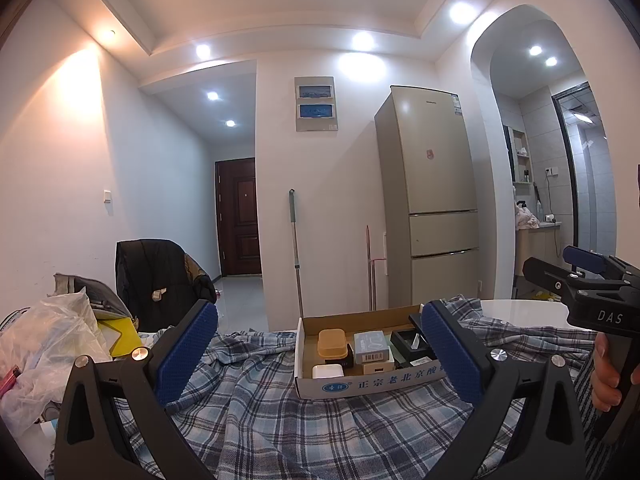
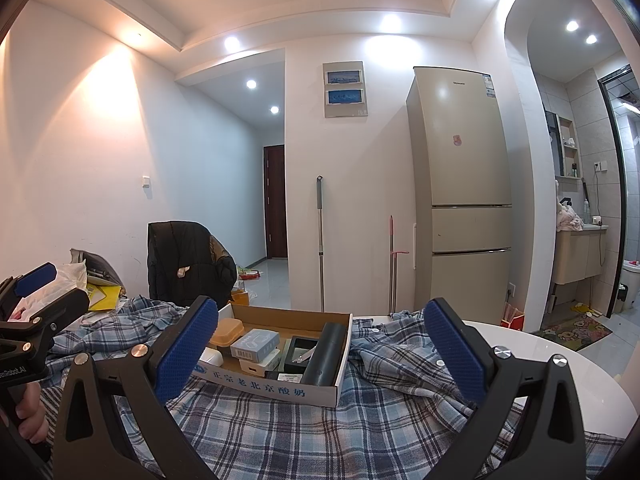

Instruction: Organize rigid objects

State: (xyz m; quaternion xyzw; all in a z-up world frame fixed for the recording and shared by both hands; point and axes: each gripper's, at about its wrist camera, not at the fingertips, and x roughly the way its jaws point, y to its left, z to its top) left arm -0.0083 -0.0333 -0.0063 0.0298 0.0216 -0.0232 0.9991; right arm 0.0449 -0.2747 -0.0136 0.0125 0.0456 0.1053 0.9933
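Note:
A shallow cardboard box (image 1: 340,386) (image 2: 280,386) with blue Chinese print sits on a plaid cloth (image 1: 280,420) (image 2: 320,432) on the table. It holds an orange container (image 1: 331,343) (image 2: 227,332), a grey-blue packet (image 1: 371,347) (image 2: 256,343), small white boxes (image 1: 328,371), a black tray (image 2: 298,354) and a dark cylinder (image 2: 326,354). My left gripper (image 1: 320,354) is open and empty, in front of the box. My right gripper (image 2: 322,354) is open and empty, also in front of it. Each gripper shows at the edge of the other's view.
A pile of plastic bags and papers (image 1: 52,352) lies at the table's left. A chair with a black jacket (image 1: 160,280) stands behind. The white round tabletop (image 2: 560,368) shows at right. A fridge (image 1: 432,200), mops and a hallway lie beyond.

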